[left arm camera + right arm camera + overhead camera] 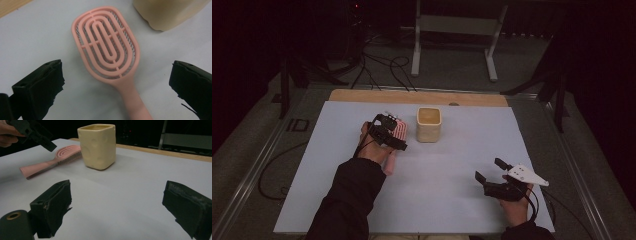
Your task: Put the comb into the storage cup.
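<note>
A pink vented hairbrush (107, 47) lies flat on the white sheet, its back up and its handle (389, 164) pointing toward the person. My left gripper (389, 131) hovers right over the brush head, open, with one jaw either side of the neck (117, 73) and no contact. To the right of the brush stands a cream square cup (428, 124), upright and close by (98, 145). My right gripper (489, 169) rests low near the front right of the sheet, open and empty (117, 195), facing the cup and the brush (50, 162).
A white sheet (462, 165) covers the table, with a wooden strip (362, 96) along the far edge. Metal rails run down both sides. Beyond the table, cables (382, 65) and a white frame (457, 30) stand on a dark floor.
</note>
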A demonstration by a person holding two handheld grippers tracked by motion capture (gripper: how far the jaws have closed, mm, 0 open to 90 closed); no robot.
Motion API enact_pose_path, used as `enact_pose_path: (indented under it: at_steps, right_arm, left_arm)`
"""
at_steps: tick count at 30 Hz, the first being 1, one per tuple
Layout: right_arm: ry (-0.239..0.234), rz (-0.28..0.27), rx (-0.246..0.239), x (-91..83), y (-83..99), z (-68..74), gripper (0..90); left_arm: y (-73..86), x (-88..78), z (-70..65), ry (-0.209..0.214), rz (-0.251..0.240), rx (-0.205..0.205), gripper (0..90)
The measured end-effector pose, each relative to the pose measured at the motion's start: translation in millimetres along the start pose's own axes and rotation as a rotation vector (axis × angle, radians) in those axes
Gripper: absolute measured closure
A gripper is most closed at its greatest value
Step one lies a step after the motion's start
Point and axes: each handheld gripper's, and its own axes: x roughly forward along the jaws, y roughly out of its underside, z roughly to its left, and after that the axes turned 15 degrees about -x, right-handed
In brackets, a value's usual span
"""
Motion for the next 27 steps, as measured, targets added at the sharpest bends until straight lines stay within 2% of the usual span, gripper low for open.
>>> enact_pose_path:
  at_steps: [11, 17, 21, 22, 24, 27]
  right_arm:
    - [0.002, 0.002, 0.003, -0.3, 0.1, -0.1, 8.4]
    - [0.001, 0.004, 0.003, -0.2, 0.2, 0.1, 8.4]
    - [0.002, 0.003, 0.004, -0.3, 0.3, -0.2, 8.4]
    - [0.003, 0.003, 0.004, -0.2, 0.4, -0.1, 8.4]
    - [0.002, 0.003, 0.004, -0.3, 0.5, -0.3, 8.4]
    - [0.005, 0.007, 0.004, 0.0, 0.7, -0.2, 8.4]
  left_arm:
    - [5.3, 10.1, -2.0, -0.023, 0.056, -0.013, 0.6]
    - [9.3, 16.9, -1.4, -0.013, 0.091, -0.037, 3.3]
    - [12.3, 21.5, -0.6, -0.021, 0.115, -0.047, 8.1]
    - [13.5, 23.6, -0.2, -0.02, 0.123, -0.063, 10.3]
    - [13.5, 23.6, -0.2, -0.02, 0.123, -0.063, 12.2]
    - [15.0, 27.8, 1.5, -0.029, 0.146, -0.084, 18.3]
